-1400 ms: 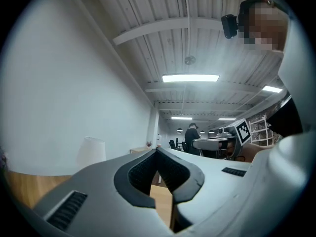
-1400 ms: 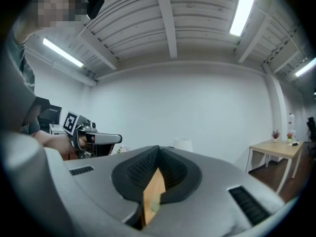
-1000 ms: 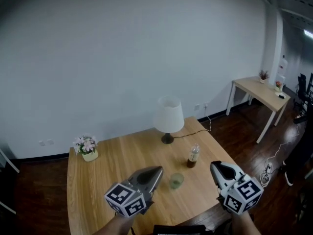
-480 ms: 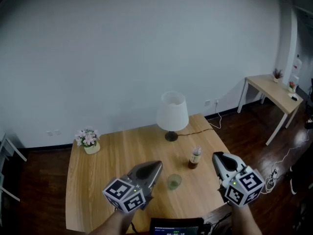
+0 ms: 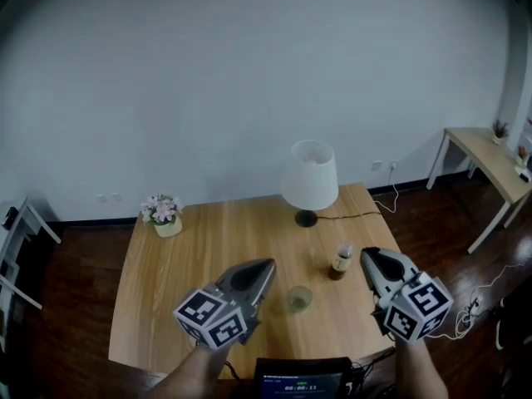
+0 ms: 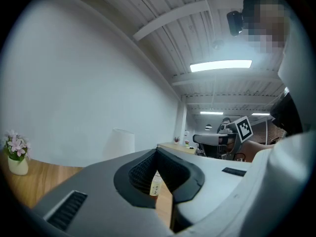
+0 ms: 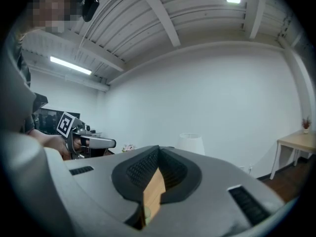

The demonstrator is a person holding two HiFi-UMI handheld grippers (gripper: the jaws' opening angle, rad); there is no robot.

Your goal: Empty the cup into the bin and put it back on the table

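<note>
A small green cup [image 5: 299, 298] stands on the wooden table [image 5: 208, 248] near its front edge, between my two grippers. My left gripper [image 5: 264, 266] is shut and empty, just left of the cup and above the table. My right gripper [image 5: 368, 258] is shut too, off to the cup's right near the table's right edge. In the left gripper view the jaws [image 6: 158, 152] meet at the tips. In the right gripper view the gripper [image 7: 159, 149] is shut, and a sliver of the cup [image 7: 146, 212] shows through the slit. No bin is in view.
A small brown bottle [image 5: 340, 260] stands behind and right of the cup. A white lamp [image 5: 309, 177] and a flower pot [image 5: 164, 214] stand at the table's back. A side table [image 5: 486, 152] stands far right; a dark screen [image 5: 303, 385] sits at the bottom edge.
The head view has swung, so the table sits further right and shows more fully. Both grippers have edged forward over the table's front edge and stay shut. The cup has not moved.
</note>
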